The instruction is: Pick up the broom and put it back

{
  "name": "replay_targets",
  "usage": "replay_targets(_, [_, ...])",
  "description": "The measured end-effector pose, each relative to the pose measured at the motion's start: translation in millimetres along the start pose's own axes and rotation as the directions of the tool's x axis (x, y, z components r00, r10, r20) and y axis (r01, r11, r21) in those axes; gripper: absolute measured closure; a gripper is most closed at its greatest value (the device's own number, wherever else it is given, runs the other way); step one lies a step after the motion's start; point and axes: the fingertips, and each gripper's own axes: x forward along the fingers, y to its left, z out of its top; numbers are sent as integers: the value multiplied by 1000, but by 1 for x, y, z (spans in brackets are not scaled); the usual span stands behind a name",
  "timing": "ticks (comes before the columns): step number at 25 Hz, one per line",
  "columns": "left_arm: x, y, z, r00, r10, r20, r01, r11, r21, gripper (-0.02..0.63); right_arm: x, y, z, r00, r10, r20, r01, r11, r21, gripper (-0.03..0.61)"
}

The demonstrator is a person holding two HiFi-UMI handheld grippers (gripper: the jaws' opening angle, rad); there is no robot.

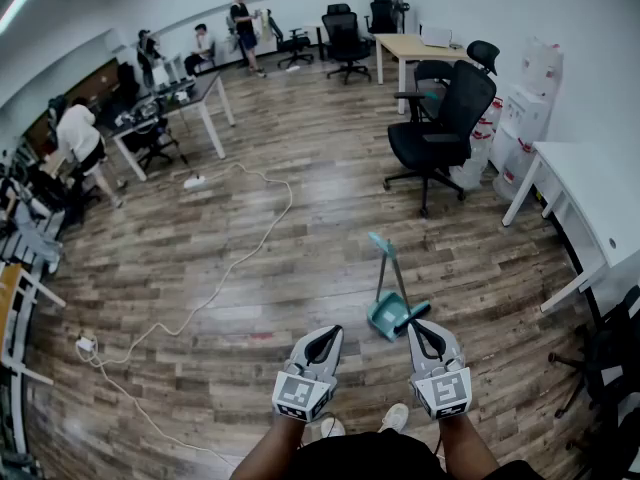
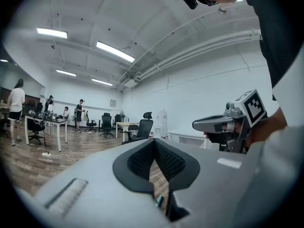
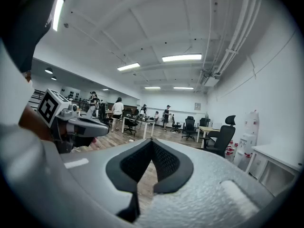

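We have open wooden floor (image 1: 300,278) straight ahead, wide enough to pass either gripper forward. Just ahead of our right gripper (image 1: 426,330), the teal broom and dustpan set (image 1: 388,314) stands on the boards with its handle leaning up and away, narrowing that side. Beyond it, a black office chair (image 1: 440,128) stands in the way, and a white desk (image 1: 590,193) closes off the right. To the left, a white cable (image 1: 232,264) snakes low across the floor; our left gripper (image 1: 323,336) has free room above it.
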Motion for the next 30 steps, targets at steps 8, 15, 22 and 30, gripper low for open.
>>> replay_targets(8, [-11,5,-3,1000,-1,-5,1,1000,-7,595,2,14,3,1000,6,9,-6,1000,0,577])
replay_targets(15, [-26,15,-4,1000,-22,2,22,1000,-2,595,4,29,10,998,8,58,-9,1000,9,575])
replay_targets(22, [-42,29,-7,999,-44,8,44,999,-10,595,2,53,2,998,-15,62,12,998,54,575])
replay_targets(30, [-19,33,-9,999,-49,-7,49,999,-4,595,16,34,-7,999,-12,47,10,998,55,575])
